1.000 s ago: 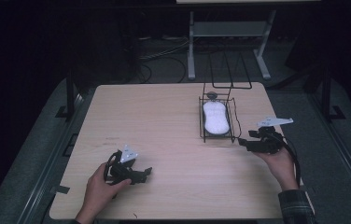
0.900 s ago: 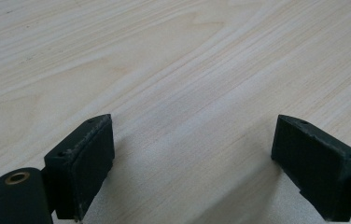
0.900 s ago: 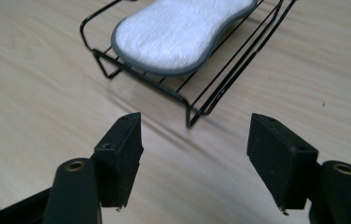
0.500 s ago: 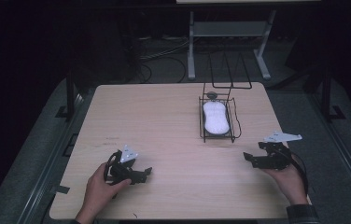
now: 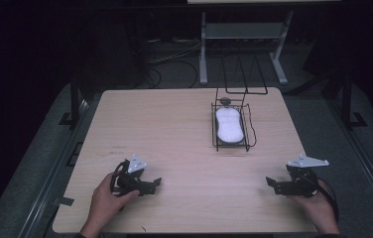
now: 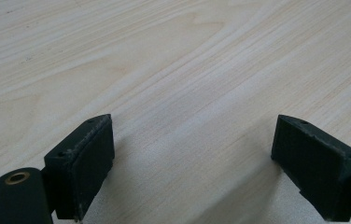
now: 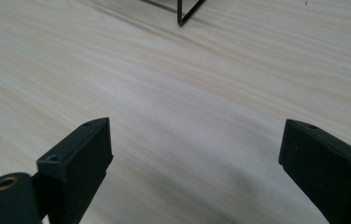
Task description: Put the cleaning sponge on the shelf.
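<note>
Resting on pale woodgrain table, wire basket

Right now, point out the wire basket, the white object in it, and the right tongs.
wire basket (image 5: 248, 130): high view, right rim wire.
white object (image 5: 228, 125): high view, its middle.
right tongs (image 5: 275, 184): high view, between the open tips.

We list as uncertain: small dark item at the wire basket's far end, too small to identify; basket corner cropped by the right gripper view's top edge; both forearms cut off below.
</note>
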`<state>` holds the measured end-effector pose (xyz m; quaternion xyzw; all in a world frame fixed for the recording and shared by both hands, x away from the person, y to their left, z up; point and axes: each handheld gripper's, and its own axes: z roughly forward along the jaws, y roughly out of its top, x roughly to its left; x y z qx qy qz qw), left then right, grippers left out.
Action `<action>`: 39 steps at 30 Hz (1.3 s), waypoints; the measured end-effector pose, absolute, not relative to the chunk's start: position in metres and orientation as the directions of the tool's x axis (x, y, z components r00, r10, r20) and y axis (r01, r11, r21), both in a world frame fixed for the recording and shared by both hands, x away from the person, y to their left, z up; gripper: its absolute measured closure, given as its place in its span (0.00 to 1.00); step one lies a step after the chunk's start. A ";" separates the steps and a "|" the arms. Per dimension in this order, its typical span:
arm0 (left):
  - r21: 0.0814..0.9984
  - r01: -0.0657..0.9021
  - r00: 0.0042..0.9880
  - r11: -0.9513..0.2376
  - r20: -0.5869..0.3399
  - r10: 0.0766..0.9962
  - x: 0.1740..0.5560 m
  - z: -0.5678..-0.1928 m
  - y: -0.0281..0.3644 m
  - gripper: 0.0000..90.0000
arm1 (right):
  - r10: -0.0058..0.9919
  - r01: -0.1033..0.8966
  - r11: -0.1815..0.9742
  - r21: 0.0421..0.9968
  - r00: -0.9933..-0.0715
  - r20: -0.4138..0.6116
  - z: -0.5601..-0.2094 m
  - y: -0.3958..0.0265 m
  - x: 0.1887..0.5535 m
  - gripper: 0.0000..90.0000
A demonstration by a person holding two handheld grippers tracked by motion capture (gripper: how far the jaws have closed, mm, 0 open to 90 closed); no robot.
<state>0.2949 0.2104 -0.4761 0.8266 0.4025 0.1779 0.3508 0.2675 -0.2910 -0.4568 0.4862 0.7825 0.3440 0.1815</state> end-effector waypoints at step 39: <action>0.725 0.541 0.611 -0.426 0.009 0.791 0.295 -0.476 0.210 0.14 | 0.888 0.642 0.308 0.702 -0.458 0.029 -0.483 -0.301 0.257 0.02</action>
